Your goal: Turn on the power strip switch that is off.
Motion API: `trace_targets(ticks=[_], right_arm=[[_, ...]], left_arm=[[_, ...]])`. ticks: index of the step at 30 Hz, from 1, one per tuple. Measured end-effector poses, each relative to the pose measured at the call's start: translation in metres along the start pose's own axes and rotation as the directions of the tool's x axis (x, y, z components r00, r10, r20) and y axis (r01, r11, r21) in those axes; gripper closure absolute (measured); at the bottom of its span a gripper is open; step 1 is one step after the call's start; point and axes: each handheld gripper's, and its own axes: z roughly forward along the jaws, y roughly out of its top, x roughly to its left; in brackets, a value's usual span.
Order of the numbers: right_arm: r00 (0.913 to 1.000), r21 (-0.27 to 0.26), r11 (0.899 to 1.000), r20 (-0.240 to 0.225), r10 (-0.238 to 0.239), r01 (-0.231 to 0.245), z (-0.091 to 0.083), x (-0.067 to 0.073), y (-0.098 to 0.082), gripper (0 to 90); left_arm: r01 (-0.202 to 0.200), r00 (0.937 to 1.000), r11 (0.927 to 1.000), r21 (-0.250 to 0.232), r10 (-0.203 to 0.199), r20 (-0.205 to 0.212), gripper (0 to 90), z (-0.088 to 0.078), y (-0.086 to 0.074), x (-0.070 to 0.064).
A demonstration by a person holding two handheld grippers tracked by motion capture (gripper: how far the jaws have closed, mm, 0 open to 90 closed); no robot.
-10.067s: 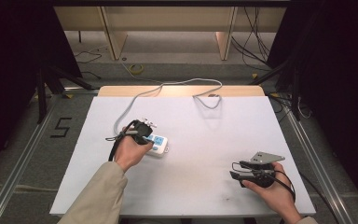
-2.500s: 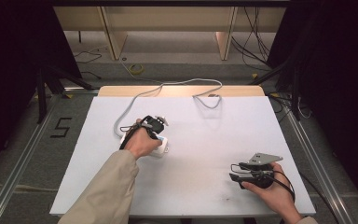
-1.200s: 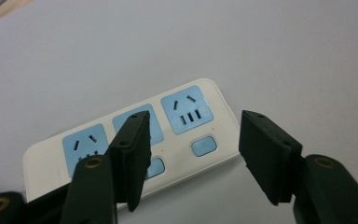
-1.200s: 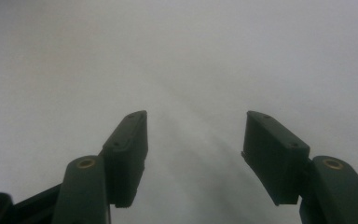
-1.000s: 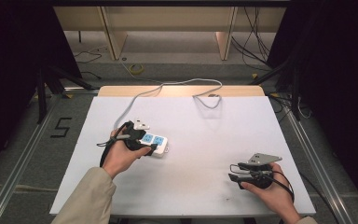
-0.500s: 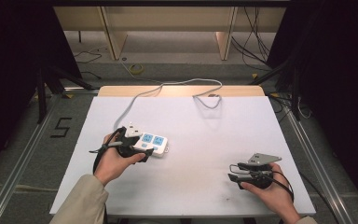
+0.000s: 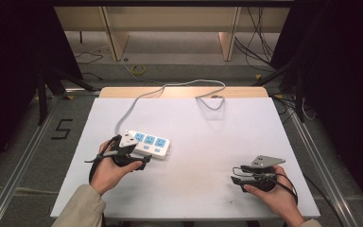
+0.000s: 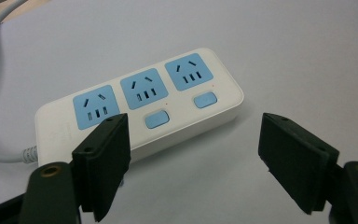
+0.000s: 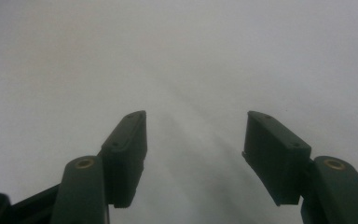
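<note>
The left gripper (image 8: 193,163) has drawn back off the power strip (image 8: 140,109), which now lies free on the counter (image 7: 208,142) just ahead of its wide-open, empty jaws; probably a release or a re-approach. Its cord (image 7: 170,90) trails beyond, clear of the jaws. The right gripper (image 9: 193,154) rests apart, jaws open over bare counter.

bright table, dark surrounds, soft focus.
</note>
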Motion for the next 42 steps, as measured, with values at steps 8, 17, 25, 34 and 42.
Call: trace_targets(ticks=[8,17,25,34,42], right_arm=[[1.0000,-0.005,1.000,-0.005,-0.001,0.001,-0.001,0.000,0.000,39.6],[1.0000,-0.003,1.000,-0.008,-0.002,0.002,0.000,0.000,-0.001,39.5],[0.9999,-0.002,1.000,-0.010,-0.003,0.003,0.000,0.000,0.000,39.5],[0.9999,0.001,1.000,-0.011,-0.002,0.002,0.002,0.000,-0.001,39.6],[0.9999,-0.003,1.000,-0.014,-0.006,0.006,0.002,0.000,-0.002,39.6]], left_arm=[[-0.006,1.0000,0.9998,-0.019,0.006,0.001,22.6,0.000,-0.007,-0.001],[0.000,1.0000,0.9994,-0.035,0.000,-0.003,20.2,-0.002,-0.022,-0.002],[0.006,0.9999,0.9989,-0.047,-0.007,-0.012,20.0,-0.005,-0.036,-0.001],[0.017,0.9994,0.9989,-0.043,-0.018,-0.028,19.6,-0.006,-0.048,0.000],[0.012,0.9995,0.9994,-0.031,-0.013,-0.028,18.8,-0.007,-0.060,0.001]])
